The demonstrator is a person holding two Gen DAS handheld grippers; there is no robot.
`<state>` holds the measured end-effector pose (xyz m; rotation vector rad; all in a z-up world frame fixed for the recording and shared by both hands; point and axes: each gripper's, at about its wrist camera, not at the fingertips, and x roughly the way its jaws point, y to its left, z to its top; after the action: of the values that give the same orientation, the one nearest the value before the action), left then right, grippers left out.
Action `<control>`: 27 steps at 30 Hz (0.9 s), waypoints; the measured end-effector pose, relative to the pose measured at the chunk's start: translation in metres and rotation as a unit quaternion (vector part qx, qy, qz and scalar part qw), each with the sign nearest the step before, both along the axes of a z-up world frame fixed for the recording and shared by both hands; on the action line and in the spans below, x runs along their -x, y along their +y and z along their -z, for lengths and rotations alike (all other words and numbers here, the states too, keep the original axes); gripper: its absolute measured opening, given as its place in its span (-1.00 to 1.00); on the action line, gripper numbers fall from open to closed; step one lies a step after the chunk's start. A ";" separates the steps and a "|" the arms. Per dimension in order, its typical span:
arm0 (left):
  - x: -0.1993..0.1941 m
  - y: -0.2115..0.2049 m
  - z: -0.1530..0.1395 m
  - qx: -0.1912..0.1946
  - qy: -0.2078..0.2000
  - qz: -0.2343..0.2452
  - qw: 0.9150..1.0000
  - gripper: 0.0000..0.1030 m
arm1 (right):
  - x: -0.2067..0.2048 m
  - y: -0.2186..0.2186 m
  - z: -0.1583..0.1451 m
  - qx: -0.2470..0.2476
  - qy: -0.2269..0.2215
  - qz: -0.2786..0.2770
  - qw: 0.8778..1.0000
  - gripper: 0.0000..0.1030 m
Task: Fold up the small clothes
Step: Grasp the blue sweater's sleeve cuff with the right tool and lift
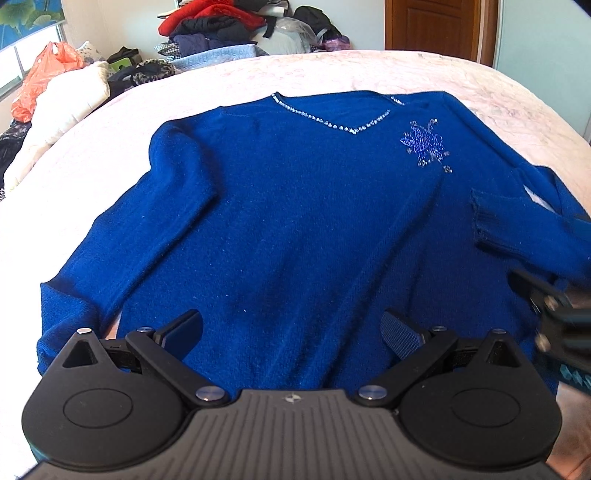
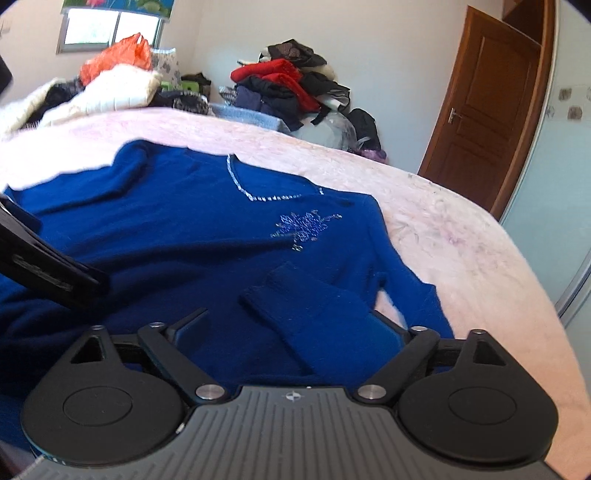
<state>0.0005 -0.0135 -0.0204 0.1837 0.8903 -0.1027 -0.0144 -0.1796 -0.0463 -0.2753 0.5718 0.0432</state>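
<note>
A blue V-neck sweater (image 1: 295, 221) with a beaded neckline and a sparkly motif lies flat, front up, on a pink bedspread (image 1: 332, 70). Its left sleeve lies alongside the body. Its right sleeve (image 1: 517, 225) is folded in over the body, cuff toward the middle. My left gripper (image 1: 291, 328) is open and empty above the sweater's hem. My right gripper (image 2: 291, 328) is open, its fingers on either side of the folded sleeve (image 2: 314, 314), not closed on it. It also shows in the left wrist view (image 1: 554, 310) at the right edge.
A heap of red, black and dark clothes (image 1: 229, 26) lies beyond the bed's far edge. An orange plastic bag (image 1: 40, 77) and white bedding (image 1: 70, 107) sit at the far left. A brown wooden door (image 2: 491, 110) stands at the right.
</note>
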 end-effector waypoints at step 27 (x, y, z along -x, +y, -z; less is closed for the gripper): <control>-0.001 -0.005 0.004 -0.020 0.006 -0.001 1.000 1.00 | 0.137 -0.322 -0.009 -0.355 -0.241 0.410 0.805 -0.88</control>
<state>0.0014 -0.0187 -0.0249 0.2189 0.9040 -0.0845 -0.1511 -0.5017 -0.0377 0.7036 0.0947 -0.6332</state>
